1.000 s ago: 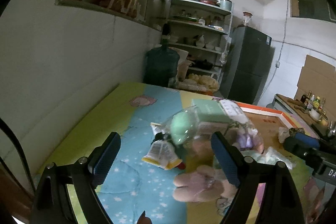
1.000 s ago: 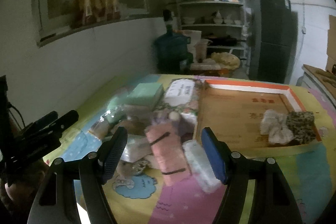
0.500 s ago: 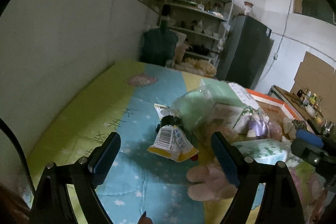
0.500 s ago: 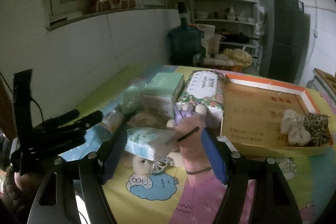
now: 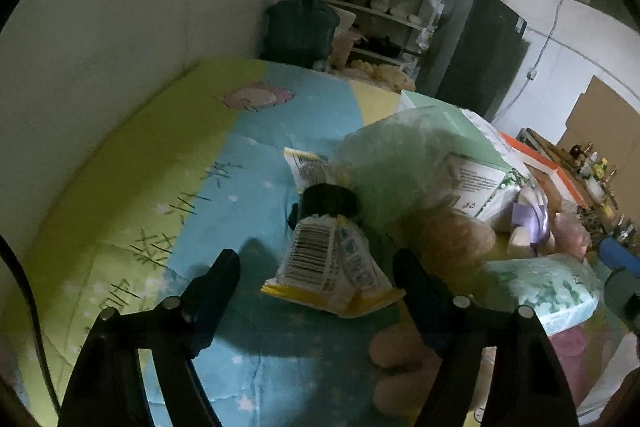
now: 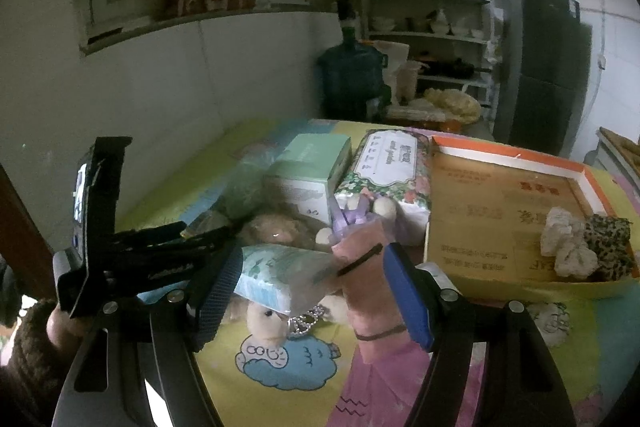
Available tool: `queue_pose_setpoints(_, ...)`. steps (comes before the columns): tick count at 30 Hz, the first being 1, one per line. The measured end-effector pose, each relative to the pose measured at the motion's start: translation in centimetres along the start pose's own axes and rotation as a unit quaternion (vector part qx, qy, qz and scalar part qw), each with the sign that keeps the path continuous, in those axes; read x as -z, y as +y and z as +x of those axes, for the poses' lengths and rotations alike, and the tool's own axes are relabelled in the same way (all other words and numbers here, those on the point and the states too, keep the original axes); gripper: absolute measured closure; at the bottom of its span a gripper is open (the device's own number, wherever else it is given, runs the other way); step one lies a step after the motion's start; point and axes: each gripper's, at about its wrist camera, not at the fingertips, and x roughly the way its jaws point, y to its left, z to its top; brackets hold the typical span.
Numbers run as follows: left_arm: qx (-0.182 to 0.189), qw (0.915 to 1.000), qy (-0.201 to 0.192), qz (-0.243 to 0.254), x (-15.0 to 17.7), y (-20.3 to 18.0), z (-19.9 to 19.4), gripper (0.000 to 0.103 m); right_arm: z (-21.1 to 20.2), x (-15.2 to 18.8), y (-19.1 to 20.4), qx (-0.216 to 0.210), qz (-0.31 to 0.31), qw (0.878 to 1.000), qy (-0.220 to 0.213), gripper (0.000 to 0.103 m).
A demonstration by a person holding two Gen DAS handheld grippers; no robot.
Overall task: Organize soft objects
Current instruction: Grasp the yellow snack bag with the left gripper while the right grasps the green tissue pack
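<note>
My left gripper (image 5: 320,279) points down at the mat, its jaws closing around a yellow-white snack packet (image 5: 328,267) that lies between them; the pads do not touch it. A black cap (image 5: 328,201) and a clear bag (image 5: 392,155) sit just behind the packet. My right gripper (image 6: 314,291) stands open over a green tissue pack (image 6: 280,275) and a pink cloth item (image 6: 368,291). The left gripper (image 6: 200,233) shows at the left of the right wrist view. An orange-rimmed box (image 6: 508,163) holds a white scrunchie (image 6: 568,243) and a leopard one (image 6: 612,243).
A green carton (image 6: 316,163), a floral tissue pack (image 6: 384,163) and plush toys (image 5: 452,239) crowd the pile's middle. A wall runs along the left. A water jug (image 5: 300,23), shelves and a dark fridge (image 6: 540,67) stand beyond the far edge.
The left gripper has come down and forward onto the snack packet, and its jaws have narrowed. The right gripper has edged closer to the pile, then held still.
</note>
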Motion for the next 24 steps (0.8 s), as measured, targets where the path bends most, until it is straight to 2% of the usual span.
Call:
queue_pose_setpoints(1, 0.006, 1.0, 0.002, -0.002, 0.1, 0.1, 0.1, 0.04, 0.1, 0.0, 0.0, -0.003, -0.001, 1.0, 0.002, 0.029)
queue_pose_setpoints(6, 0.017, 0.9997, -0.009, -0.018, 0.1, 0.8, -0.2, 0.054, 0.5, 0.0, 0.1, -0.008, -0.006, 1.0, 0.004, 0.029)
queue_pose_setpoints(9, 0.025, 0.9992, -0.012, -0.03, 0.2, 1.2, -0.4, 0.056, 0.5, 0.0, 0.3, -0.012, -0.011, 1.0, 0.003, 0.029)
queue_pose_setpoints(14, 0.015, 0.999, -0.024, -0.036, 0.3, 1.7, -0.9, 0.057, 0.5, 0.2, 1.4, -0.036, -0.037, 0.999, 0.009, 0.029)
queue_pose_setpoints(17, 0.006, 0.9988, -0.033, -0.036, 0.4, 2.1, -1.6, 0.057, 0.5, 0.5, 2.4, -0.04, -0.08, 0.996, 0.017, 0.029)
queue_pose_setpoints(20, 0.001, 0.9986, -0.042, -0.034, 0.6, 2.5, -2.4, 0.058, 0.7, 0.7, 3.6, -0.027, -0.144, 0.989, 0.023, 0.029)
queue_pose_setpoints(24, -0.005, 0.998, -0.057, -0.028, 0.6, 2.8, -3.8, 0.059, 1.3, 1.0, 5.2, 0.018, -0.251, 0.968, 0.026, 0.029)
